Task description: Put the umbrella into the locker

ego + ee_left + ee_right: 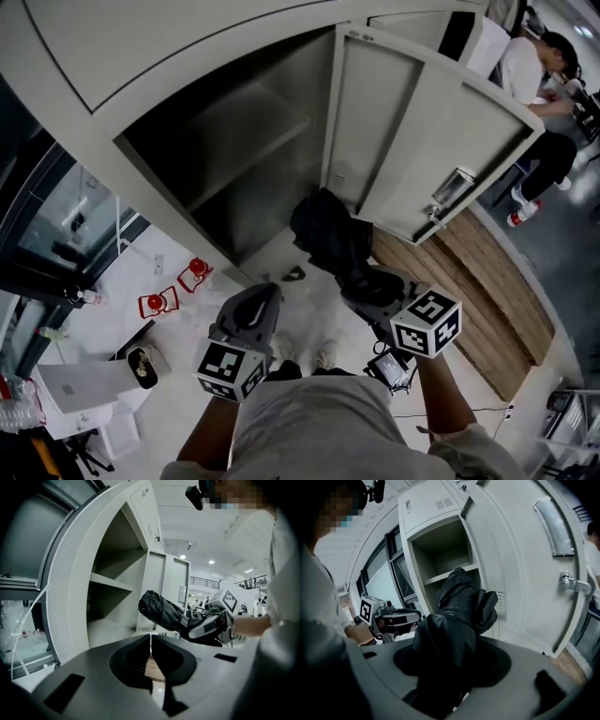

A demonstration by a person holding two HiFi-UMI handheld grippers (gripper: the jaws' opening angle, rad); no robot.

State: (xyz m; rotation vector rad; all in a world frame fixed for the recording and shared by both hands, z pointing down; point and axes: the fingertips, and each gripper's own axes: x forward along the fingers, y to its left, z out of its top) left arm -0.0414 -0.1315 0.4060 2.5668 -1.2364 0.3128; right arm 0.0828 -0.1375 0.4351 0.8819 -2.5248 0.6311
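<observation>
At 12 o'clock, locker (234,159): door (422,141) open.
Umbrella (323,230): folded, just outside the opening, not yet in.
Right claw (361,277): clamped on the Umbrella.
Left claw (258,305): pinched shut, empty.
Remaining: carry in toward 11 o'clock, release.

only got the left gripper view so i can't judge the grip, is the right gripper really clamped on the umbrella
observer: yes, the right gripper view shows the folded black umbrella filling the right gripper's jaws, clamped.
operator: anything on the floor nearby
observer: head view shows two small red things on the floor left of the locker, away from the umbrella.
operator: is the tip inside yet
observer: from the head view it looks just outside, by the open door's hinge edge.
</observation>
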